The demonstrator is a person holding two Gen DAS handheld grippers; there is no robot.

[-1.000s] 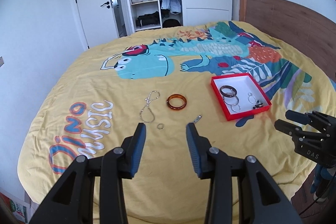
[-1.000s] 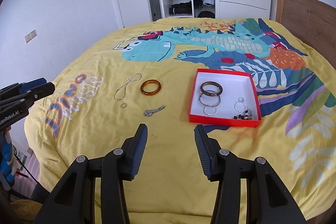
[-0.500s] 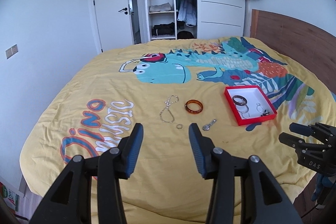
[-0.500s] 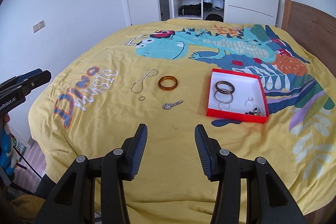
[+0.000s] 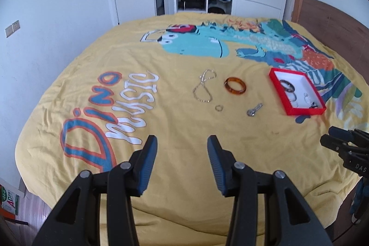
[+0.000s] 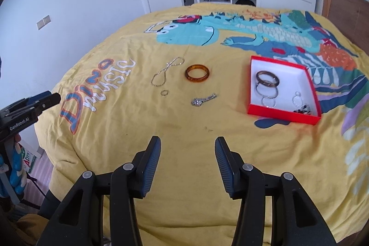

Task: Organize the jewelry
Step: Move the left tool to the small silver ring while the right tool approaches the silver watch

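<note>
Brooch [image 6: 204, 99]: centre frame, above right gripper [image 6: 187, 161], long axis tilting up-right.
Grippers: both spread, empty; left gripper [image 5: 182, 161] comparably near.

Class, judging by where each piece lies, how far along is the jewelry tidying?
Done: several bangles and rings lie in the red box. In hand: nothing; left gripper and right gripper are open and empty. Left on the yellow bedspread: amber bangle, silver chain, small ring, silver brooch.
</note>
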